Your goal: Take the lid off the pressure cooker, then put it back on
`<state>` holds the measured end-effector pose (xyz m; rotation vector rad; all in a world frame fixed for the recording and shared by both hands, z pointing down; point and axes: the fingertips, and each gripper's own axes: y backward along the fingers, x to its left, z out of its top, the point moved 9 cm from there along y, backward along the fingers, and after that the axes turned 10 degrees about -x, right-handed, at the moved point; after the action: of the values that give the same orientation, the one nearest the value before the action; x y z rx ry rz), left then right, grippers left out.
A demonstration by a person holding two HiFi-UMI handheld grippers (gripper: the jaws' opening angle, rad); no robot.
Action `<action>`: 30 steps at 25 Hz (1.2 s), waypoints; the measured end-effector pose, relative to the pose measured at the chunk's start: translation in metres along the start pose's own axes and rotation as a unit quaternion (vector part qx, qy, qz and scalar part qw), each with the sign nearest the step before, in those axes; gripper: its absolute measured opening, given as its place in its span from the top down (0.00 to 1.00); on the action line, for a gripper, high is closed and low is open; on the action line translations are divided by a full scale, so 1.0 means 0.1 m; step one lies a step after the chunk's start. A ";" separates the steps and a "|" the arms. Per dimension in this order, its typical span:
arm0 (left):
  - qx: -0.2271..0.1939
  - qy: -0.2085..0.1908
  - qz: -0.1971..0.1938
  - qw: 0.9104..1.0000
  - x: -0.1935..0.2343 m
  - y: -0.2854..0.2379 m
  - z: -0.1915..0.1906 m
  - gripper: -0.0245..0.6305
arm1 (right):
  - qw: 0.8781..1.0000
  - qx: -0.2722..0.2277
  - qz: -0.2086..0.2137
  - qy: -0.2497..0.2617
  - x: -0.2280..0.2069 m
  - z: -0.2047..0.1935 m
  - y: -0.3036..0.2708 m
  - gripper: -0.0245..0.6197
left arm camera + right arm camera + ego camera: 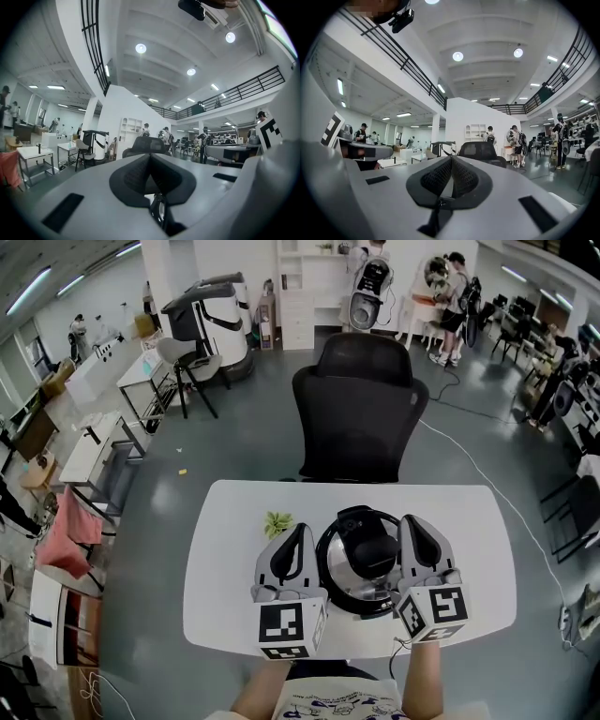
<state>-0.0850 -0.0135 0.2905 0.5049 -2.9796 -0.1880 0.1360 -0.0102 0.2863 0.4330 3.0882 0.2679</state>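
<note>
The pressure cooker [361, 561] stands on the white table [234, 521], its silver lid with a black handle [367, 549] resting on top. My left gripper [302, 532] hovers just left of the pot and my right gripper [411, 524] just right of it, both pointing level away from me. Neither touches the cooker as far as I can see. In the left gripper view the jaws [150, 161] are pressed together with nothing between them. In the right gripper view the right gripper [451, 164] is likewise shut and empty. The cooker is hidden in both gripper views.
A small green object [277, 522] lies on the table left of the cooker. A black office chair [361, 409] stands at the table's far edge. Beyond it are desks, equipment and several people in an open hall.
</note>
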 end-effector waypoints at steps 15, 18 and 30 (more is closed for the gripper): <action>-0.002 0.000 0.008 1.000 0.08 0.02 0.01 0.94 | 1.000 0.004 -0.005 -0.007 0.01 -0.03 0.03 0.95; -0.003 0.000 0.006 1.000 0.07 0.01 0.01 0.94 | 1.000 0.003 -0.007 -0.007 0.00 -0.03 0.04 0.95; -0.002 0.002 0.001 1.000 0.09 0.02 0.04 0.94 | 1.000 0.006 -0.012 -0.008 0.02 -0.01 0.07 0.95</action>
<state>-0.0943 -0.0141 0.2881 0.5004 -2.9755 -0.1926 0.1363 -0.0033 0.2883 0.3964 3.0798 0.2432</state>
